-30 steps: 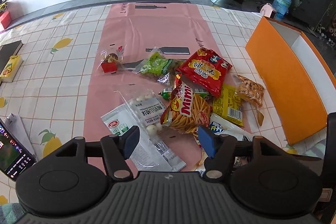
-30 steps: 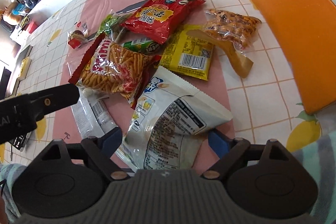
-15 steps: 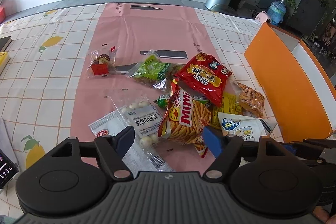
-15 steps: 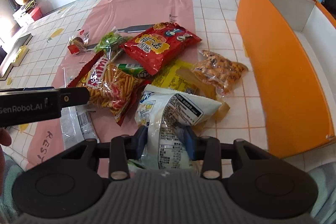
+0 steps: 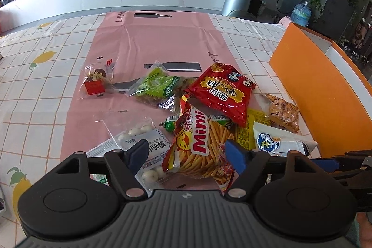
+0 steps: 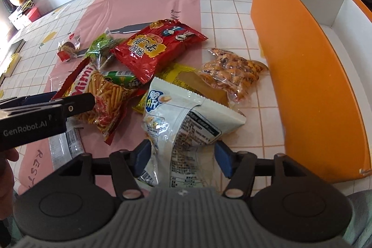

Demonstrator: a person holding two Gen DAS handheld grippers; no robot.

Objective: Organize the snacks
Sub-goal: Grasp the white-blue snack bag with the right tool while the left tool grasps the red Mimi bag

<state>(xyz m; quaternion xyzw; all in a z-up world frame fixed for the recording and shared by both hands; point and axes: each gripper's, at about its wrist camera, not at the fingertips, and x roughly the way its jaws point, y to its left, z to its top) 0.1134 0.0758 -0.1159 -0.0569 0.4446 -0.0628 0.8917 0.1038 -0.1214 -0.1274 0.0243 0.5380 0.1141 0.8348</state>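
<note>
Left wrist view: your left gripper hangs apart over the Mimi bag mid-table, liable to snag neighbours; right wrist view: your right gripper, apart astride the white bag beside the orange box, hides its lower end, risking slippage.

The yellow packet lies mostly buried: the red bag covers its 10 o'clock side, the white pouch its 6 o'clock end. The green packet shows only a strip between the red bag and the Mimi stick bag. The white pouch's lower end disappears behind the right gripper body, so whether the pads touch it cannot be told. The orange box is cut off at 3 o'clock; its floor is mostly hidden. In the left wrist view, the yogurt-drop packet runs under the left gripper.
</note>
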